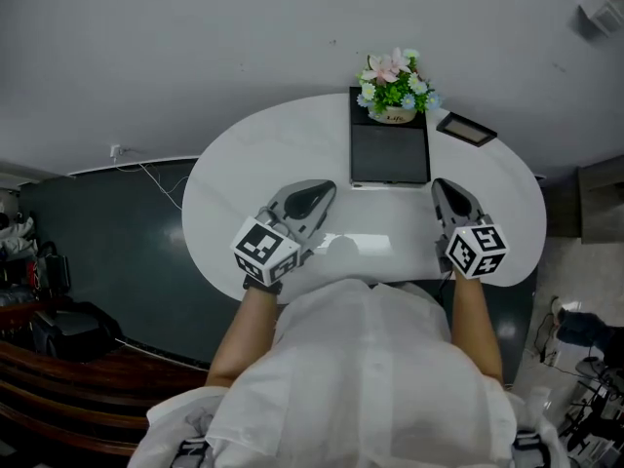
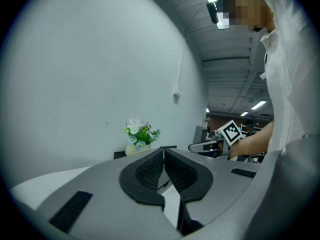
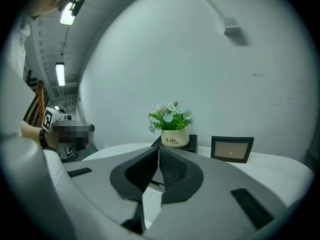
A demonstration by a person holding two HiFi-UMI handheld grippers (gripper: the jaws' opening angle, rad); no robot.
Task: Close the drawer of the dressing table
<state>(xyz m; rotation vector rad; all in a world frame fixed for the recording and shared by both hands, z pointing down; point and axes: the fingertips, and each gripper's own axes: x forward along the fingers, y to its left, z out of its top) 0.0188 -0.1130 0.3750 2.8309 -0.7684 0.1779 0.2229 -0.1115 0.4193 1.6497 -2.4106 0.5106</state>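
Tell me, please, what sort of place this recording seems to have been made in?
Probably a dressing-table mock-up inside a lab or workshop hall. A white rounded tabletop stands against a plain wall with a flower pot and a picture frame, while ceiling strip lights and cluttered gear show beyond it.

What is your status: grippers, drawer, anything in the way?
Shut and empty: left gripper, right gripper. Both over table, near edge. No drawer in view. Nothing seen in the way.

I see bare tabletop left of the flower pot, dark box before it, picture frame just right, wall behind.
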